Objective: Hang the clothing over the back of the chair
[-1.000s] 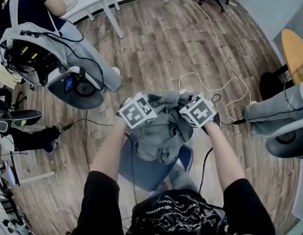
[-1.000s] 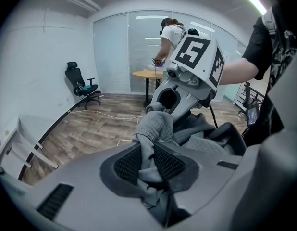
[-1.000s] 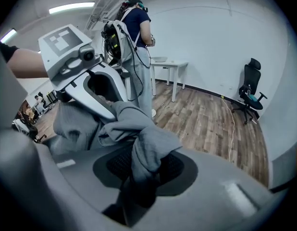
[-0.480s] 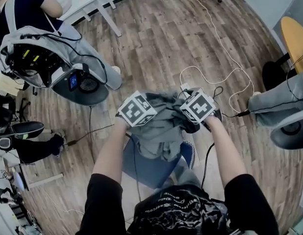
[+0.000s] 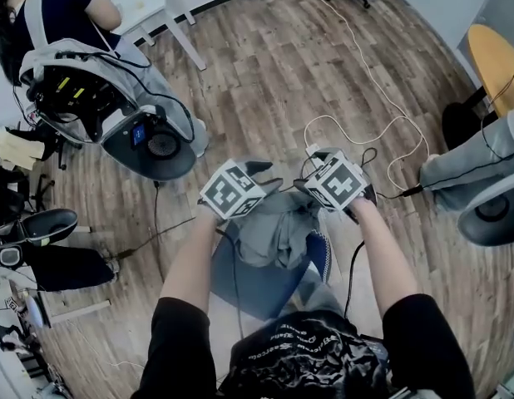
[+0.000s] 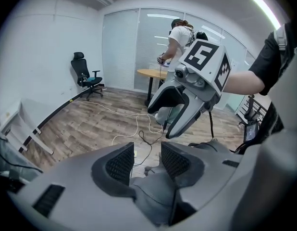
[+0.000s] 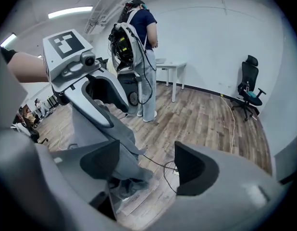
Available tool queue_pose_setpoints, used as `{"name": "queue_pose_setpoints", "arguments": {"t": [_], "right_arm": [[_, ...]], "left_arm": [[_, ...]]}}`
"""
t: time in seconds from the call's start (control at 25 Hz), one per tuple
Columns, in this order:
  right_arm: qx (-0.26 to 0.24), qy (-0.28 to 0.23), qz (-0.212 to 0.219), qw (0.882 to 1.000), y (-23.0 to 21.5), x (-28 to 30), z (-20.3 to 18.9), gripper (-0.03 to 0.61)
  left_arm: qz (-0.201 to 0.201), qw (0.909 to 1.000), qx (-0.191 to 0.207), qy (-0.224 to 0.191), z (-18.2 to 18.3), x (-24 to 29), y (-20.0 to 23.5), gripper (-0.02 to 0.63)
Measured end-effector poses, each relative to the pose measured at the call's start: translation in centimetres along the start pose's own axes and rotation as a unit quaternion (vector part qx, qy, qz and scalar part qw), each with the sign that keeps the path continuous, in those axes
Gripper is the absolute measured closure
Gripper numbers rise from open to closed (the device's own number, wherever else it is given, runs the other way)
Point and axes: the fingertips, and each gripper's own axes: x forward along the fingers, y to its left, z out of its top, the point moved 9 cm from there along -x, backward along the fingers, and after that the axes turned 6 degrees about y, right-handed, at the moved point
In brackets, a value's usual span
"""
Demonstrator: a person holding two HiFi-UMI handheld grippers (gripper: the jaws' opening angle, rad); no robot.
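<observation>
One person [image 5: 70, 7] in a dark short-sleeved top is seen far left, carrying one pack [image 5: 74, 98] of dark electronics and black wiring. Two handheld grippers are counted, each a grey moulded shell topped by one cube of black-and-white square markers; no readable lettering is found on either. Left gripper [image 6: 147, 159]: jaws are held apart and have just been opening. Its two dark ribbed pads [image 6: 120, 163] are clear of the cloth, which is seen just below the gap, not pinched. One grey garment [image 5: 274, 231], soft and creased, is draped over the back of one chair [image 5: 249, 289] with a blue seat, just under the two grippers. Right gripper [image 7: 147, 168]: jaws are spread wide and have just been opening. Nothing is held between its two smooth dark pads. Wood-plank floor [image 5: 265, 73] is crossed by one white cable [image 5: 357, 127] lying in loops at right. Print on the wearer's black shirt [image 5: 299, 352] is noted but cannot be read.
</observation>
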Motion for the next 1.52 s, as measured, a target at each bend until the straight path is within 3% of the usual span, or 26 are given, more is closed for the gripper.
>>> {"name": "queue_pose_setpoints", "arguments": {"t": [0.16, 0.52, 0.76, 1.08, 1.52], "right_arm": [[0.004, -0.011, -0.01, 1.0, 4.0, -1.6, 1.5, 0.212], [-0.007, -0.047, -0.039, 0.998, 9.2, -4.3, 1.0, 0.212], [-0.022, -0.065, -0.051, 0.996, 9.9, -4.8, -0.4, 0.212], [0.007, -0.082, -0.057, 0.995, 7.4, -7.5, -1.4, 0.212], [0.007, -0.134, -0.074, 0.988, 12.6, -10.1, -1.4, 0.212]], "left_arm": [[0.003, 0.9996, -0.003, -0.027, -2.2, -3.8, -1.1, 0.453], [0.029, 0.9966, 0.007, -0.077, -5.0, -7.9, -4.7, 0.453], [0.045, 0.9942, 0.002, -0.097, -6.0, -7.6, -6.3, 0.453], [0.063, 0.9894, -0.027, -0.128, -3.7, -7.9, -7.1, 0.453], [0.079, 0.97, -0.064, -0.221, -6.1, -11.6, -10.6, 0.453]]}}
